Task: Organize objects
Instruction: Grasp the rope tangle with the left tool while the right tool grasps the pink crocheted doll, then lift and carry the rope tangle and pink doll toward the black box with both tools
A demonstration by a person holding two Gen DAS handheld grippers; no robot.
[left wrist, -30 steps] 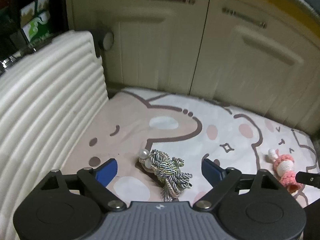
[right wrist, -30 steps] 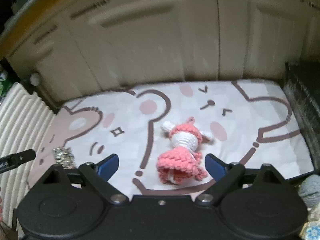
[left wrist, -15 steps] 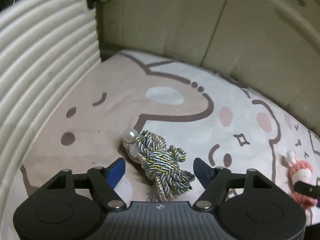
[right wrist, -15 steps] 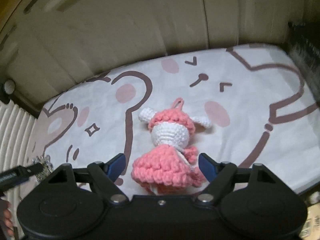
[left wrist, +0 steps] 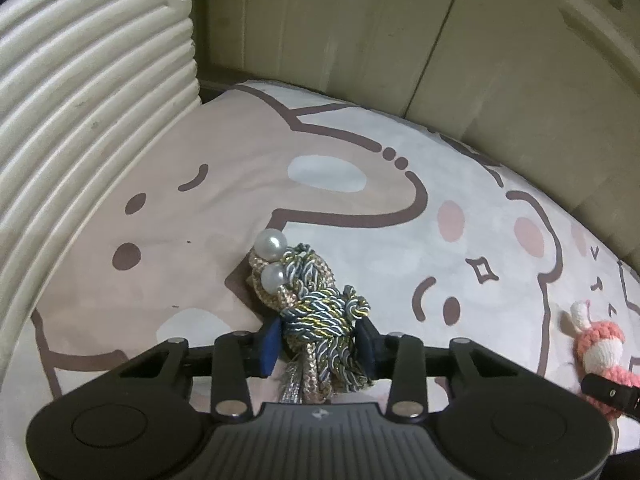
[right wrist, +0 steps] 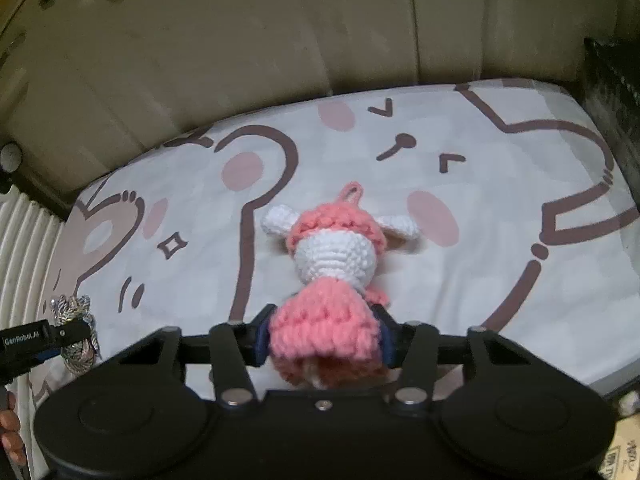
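Note:
A knotted blue, gold and white rope ornament (left wrist: 316, 312) with two pearls lies on a cartoon-printed mat (left wrist: 340, 200). My left gripper (left wrist: 318, 342) is shut on its lower knot, blue pads pressed to both sides. A pink and white crocheted doll (right wrist: 336, 264) lies on the same mat. My right gripper (right wrist: 324, 338) is shut on its pink skirt. The doll also shows at the right edge of the left wrist view (left wrist: 598, 350), and the ornament at the left edge of the right wrist view (right wrist: 74, 320).
A white ribbed cushion (left wrist: 80, 100) borders the mat on the left. Beige cabinet doors (left wrist: 440, 48) stand behind the mat. A dark object (right wrist: 612, 92) stands at the mat's right edge.
Both grippers moved forward and down onto their objects and closed. The left one shut on the rope ornament, the right one on the doll's skirt.

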